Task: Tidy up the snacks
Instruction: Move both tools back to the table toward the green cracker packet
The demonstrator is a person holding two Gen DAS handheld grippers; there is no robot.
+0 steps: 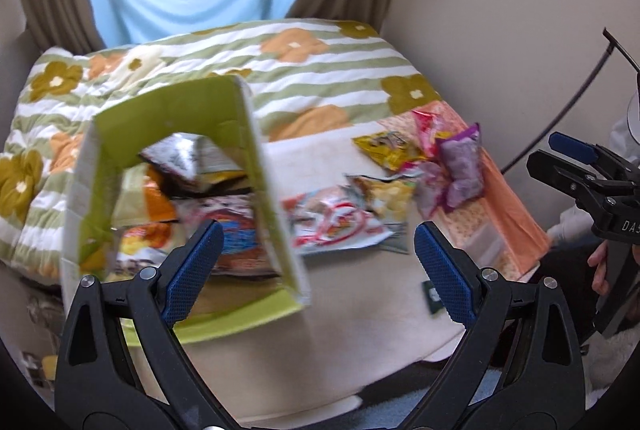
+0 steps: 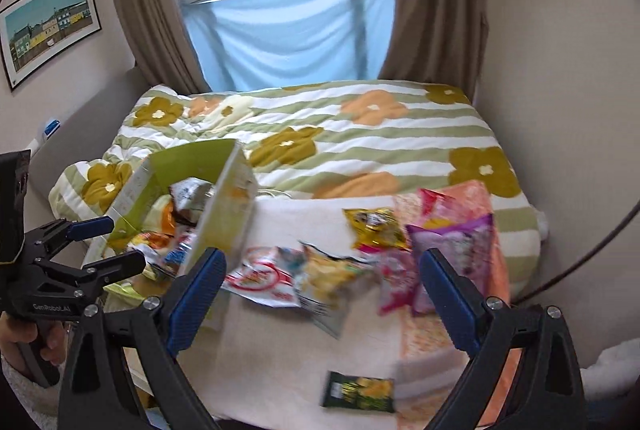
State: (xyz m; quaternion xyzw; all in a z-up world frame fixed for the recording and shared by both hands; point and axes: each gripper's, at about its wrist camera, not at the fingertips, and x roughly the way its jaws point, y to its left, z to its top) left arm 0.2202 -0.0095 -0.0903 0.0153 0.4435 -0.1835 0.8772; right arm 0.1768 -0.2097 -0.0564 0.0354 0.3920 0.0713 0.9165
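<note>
The job looks partly done. In the left of the frame the green box already holds several snack packets, while loose snack bags lie on the cream blanket at centre and right, with one dark packet low down. The left gripper and right gripper both gape wide, holding nothing.
</note>
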